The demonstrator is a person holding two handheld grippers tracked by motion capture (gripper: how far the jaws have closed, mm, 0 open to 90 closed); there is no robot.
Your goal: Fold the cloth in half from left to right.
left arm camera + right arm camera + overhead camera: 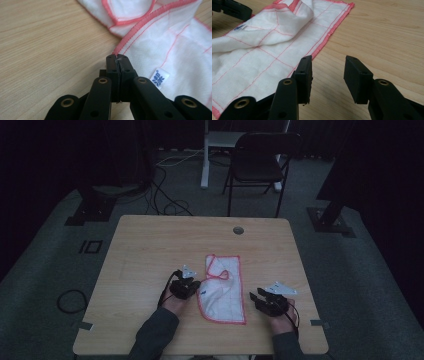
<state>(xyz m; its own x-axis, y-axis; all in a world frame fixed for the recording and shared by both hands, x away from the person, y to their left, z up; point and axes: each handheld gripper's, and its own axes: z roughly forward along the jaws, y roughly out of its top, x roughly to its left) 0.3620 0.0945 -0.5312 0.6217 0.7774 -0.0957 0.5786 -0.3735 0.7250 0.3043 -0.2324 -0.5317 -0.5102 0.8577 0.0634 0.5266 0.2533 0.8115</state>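
Lying on the wooden table (150,250) toward its near edge, a white cloth (222,292) with a pink hem is seen between the two grippers, partly folded, with an upper flap turned over on itself. At the cloth's left edge the left gripper (192,285) is held by a hand whose sleeve comes in over the table's near edge. In the left gripper view its jaws are pressed together, and the pink hem (130,35) of the cloth (175,45) is met right at their tips; whether any fabric is actually caught between them cannot be told. A small label with blue marks (159,78) is sewn on the cloth just beside those jaws. Toward the table's near right corner the right gripper (257,299) is held just off the cloth's right edge. In the right gripper view its jaws are spread wide with bare wood between them, and one jaw stands just beside the hemmed edge of the cloth (262,50).
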